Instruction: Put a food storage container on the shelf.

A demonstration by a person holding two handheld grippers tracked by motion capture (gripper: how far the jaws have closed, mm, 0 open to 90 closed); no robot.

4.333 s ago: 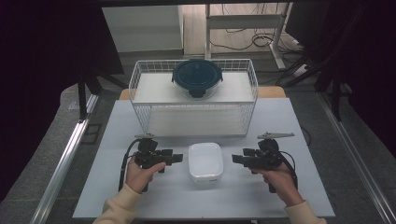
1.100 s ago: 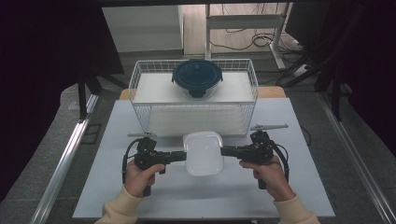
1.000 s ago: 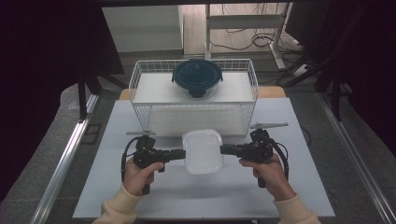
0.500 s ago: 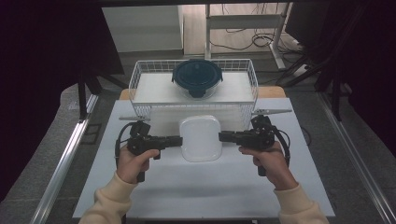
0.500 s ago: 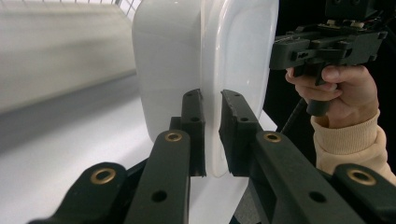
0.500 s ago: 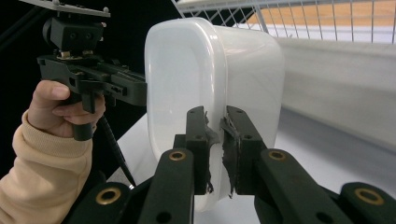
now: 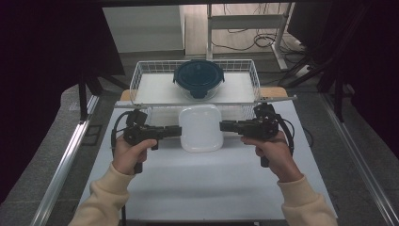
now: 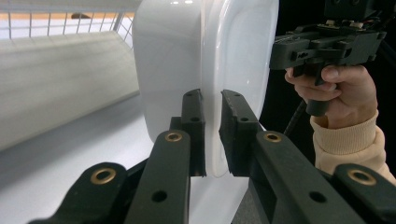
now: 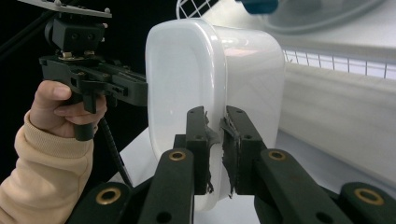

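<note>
I've got the white container (image 7: 201, 127) pinched from both sides, mid-frame in the high view, just in front of the wire basket (image 7: 141, 75). My left gripper (image 7: 175, 132) has its jaws clamped on the container's left rim, and my right gripper (image 7: 225, 125) has its jaws clamped on the right rim. In the left gripper view, the rim sits squarely between my jaws (image 8: 212, 135); in the right gripper view it's the same story (image 9: 215, 149), with the jaw padding looking frayed against the plastic.

To do this well, I'd judge both hands must travel together, level and at one pace, or the rim could twist out of one grip. It looks lifted off the bench (image 7: 197, 183), though I can't be certain of the gap.

The container itself: glossy white plastic, rounded-square, lidded, smooth all over. Behind it, at upper centre, a dark blue lidded bowl (image 7: 198, 77) sits inside the basket.
</note>
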